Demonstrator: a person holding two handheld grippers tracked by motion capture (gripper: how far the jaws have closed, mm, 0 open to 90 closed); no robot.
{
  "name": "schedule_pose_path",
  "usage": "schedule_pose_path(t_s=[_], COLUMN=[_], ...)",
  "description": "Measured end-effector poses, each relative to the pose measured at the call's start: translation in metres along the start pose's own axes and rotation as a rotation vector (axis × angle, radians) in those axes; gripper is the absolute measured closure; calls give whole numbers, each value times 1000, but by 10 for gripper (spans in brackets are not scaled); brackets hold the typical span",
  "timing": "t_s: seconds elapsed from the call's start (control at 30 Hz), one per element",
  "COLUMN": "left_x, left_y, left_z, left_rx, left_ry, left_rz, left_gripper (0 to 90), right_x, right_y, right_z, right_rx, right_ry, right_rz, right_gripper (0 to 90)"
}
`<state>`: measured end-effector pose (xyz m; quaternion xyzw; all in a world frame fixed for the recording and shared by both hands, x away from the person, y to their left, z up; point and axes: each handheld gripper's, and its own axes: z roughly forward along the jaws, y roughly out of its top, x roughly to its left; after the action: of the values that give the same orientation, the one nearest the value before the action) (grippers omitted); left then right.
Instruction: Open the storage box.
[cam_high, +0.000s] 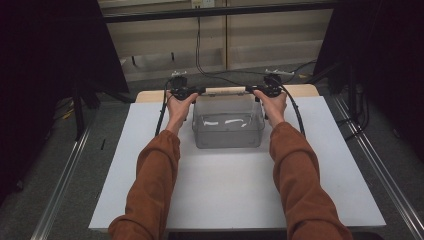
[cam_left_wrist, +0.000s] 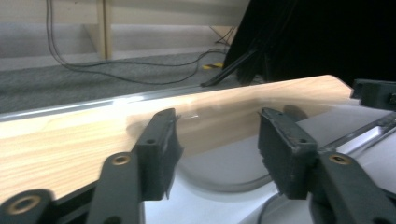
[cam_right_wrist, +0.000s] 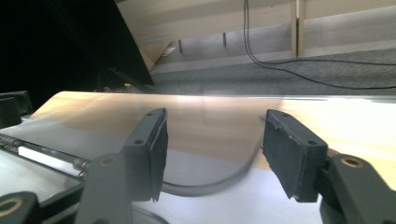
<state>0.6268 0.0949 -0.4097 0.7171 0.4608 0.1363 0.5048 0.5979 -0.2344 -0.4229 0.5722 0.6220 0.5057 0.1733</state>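
White table, clear bin (cam_high: 228, 131) between claws

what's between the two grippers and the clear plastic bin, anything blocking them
Nothing visible is in the way. The left gripper and right gripper sit at the far corners of the clear bin, one on each side. Each gripper view shows open jaws with only the bin's curved rim between them, pads apart from it.

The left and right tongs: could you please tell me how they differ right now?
The left tongs sit at the clear bin's far left corner, the right tongs at its far right corner. The left tongs' cable hangs nearly straight; the right tongs' cable bows outward. Both stand open, gripping nothing.
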Motion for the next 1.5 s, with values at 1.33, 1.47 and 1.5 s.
schedule_pose_path(t_s=[1.33,1.47,1.5], left_x=[-15,-18,-19], left_y=[-13,-18,-20], left_z=[-45,-55,-58], left_rx=[-159,-192,-194], left_ry=[-16,9,14], left_rz=[153,178,187], left_gripper=[33,33,37], right_x=[10,16,17], right_y=[-8,-14,-14], right_z=[-42,-50,-52], right_rx=[-157,-169,-168], right_ry=[-71,-69,-70], right_rz=[-222,-266,-272], right_gripper=[45,35,33])
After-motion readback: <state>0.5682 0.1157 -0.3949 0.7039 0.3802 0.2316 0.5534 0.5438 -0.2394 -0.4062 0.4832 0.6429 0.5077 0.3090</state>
